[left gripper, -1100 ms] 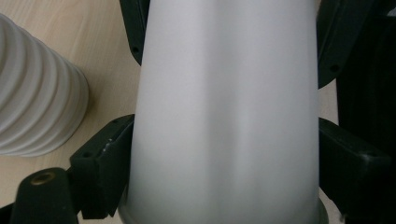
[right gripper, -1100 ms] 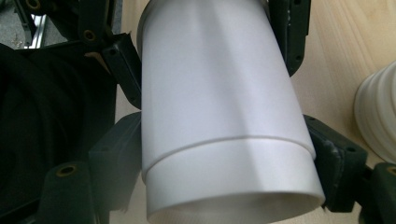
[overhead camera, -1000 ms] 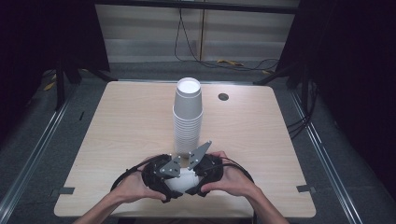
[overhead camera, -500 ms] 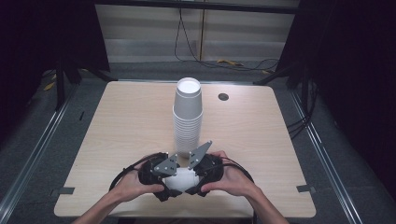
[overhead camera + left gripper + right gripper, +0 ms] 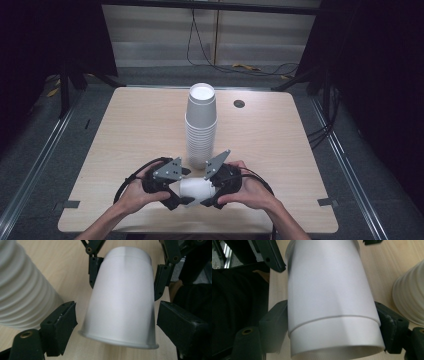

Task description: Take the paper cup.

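A white paper cup (image 5: 196, 190) lay sideways just in front of the tall cup stack (image 5: 200, 127) on the desk (image 5: 130, 130). The right gripper (image 5: 212, 192) clamped its base end. The left gripper (image 5: 175, 192), jaws just closing, flanked the rim end with gaps showing.

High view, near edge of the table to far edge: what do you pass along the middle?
White cup held on its side between the two grippers → tall stack of white cups → small dark round hole in the table.
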The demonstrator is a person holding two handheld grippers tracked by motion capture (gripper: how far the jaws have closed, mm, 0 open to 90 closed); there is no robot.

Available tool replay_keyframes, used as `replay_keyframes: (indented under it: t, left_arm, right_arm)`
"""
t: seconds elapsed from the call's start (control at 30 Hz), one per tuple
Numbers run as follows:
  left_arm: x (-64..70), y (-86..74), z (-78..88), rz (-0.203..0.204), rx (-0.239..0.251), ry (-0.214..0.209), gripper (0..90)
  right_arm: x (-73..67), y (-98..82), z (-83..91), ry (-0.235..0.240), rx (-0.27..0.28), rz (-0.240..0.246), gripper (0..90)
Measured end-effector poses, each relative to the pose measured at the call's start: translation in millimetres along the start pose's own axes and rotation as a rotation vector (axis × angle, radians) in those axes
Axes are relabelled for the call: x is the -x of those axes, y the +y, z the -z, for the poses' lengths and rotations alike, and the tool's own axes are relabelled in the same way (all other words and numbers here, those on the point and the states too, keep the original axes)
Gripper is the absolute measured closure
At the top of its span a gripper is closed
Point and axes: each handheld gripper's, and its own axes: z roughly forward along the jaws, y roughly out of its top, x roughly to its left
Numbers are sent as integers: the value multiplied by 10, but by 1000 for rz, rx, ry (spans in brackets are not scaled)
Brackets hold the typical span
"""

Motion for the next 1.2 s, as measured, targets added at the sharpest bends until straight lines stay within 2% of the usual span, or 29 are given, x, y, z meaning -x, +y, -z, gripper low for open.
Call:
replay_keyframes:
  t: [0.07,0.17,0.27,0.47,0.6,0.7,0.8,0.97,1.2]
  left_arm:
    - [-17,-12,25,21,33,3,158]
    - [-31,-20,54,42,57,26,157]
    - [-56,-34,62,44,55,31,157]
    - [-110,-100,58,89,80,50,157]
    - [-126,-148,70,109,100,53,156]
    - [-127,-168,98,121,125,62,156]
    - [-121,-194,139,150,177,96,154]
    - [-142,-246,160,182,200,74,155]
    - [-134,-307,155,208,221,86,155]
  right_arm:
    - [7,-18,11,-3,0,-12,218]
    - [37,-70,24,-13,6,-27,217]
    - [75,-121,49,-28,18,-49,216]
    - [122,-223,78,-41,41,-80,214]
    - [124,-291,97,-53,89,-75,214]
    - [147,-351,112,-60,124,-99,214]
    - [167,-405,119,-63,151,-121,214]
    - [175,-433,134,-63,199,-142,213]
    - [187,-464,140,-51,283,-163,213]
